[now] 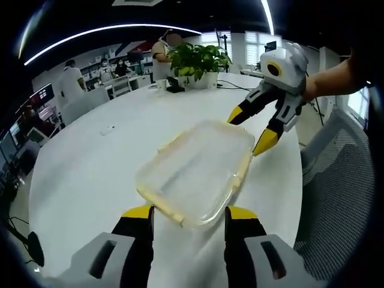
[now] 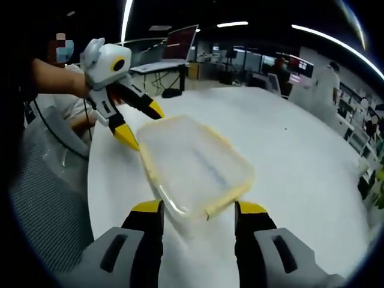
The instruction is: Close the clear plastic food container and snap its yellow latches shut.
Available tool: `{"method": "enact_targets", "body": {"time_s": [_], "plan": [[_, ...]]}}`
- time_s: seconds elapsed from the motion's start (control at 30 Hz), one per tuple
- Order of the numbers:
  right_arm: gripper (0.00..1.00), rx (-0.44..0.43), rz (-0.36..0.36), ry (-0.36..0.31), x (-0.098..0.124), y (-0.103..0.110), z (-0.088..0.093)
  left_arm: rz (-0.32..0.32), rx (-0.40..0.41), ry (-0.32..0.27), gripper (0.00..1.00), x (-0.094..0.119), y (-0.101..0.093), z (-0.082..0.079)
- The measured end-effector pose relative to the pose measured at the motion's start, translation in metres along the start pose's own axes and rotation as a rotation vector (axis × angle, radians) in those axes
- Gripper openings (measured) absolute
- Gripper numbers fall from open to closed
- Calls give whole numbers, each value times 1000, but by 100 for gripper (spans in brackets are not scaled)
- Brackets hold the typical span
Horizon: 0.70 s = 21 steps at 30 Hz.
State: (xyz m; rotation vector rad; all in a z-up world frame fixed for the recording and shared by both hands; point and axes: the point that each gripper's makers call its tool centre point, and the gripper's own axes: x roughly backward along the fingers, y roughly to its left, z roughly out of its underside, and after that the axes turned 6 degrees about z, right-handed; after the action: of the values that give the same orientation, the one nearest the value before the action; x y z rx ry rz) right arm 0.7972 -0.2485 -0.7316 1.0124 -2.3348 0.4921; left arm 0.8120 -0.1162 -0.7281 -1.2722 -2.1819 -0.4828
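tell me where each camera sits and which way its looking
Left gripper view: rides the left gripper, looks across the white table at the container; the right gripper and a forearm enter from the right.
Right gripper view: rides the right gripper, faces the container from the opposite end; the left gripper enters from the left.
Shared: container, table, both grippers.

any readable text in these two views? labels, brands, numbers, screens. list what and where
None readable.
Clear container: no label or print visible on the lid or its yellow rim.
Left gripper and right gripper: no markings legible on the bodies or jaws.
Wall screen in the right gripper view: lit, content too blurred to read.
Monitors at the edge of the left gripper view: too small and blurred.
White table: no print.
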Motion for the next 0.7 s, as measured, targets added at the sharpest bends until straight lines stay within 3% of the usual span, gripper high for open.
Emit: {"method": "enact_targets", "body": {"time_s": [0.7], "plan": [[44,1,-11,19,-24,-30,-16,-6,-1,21,41,-16,37,-12]]}}
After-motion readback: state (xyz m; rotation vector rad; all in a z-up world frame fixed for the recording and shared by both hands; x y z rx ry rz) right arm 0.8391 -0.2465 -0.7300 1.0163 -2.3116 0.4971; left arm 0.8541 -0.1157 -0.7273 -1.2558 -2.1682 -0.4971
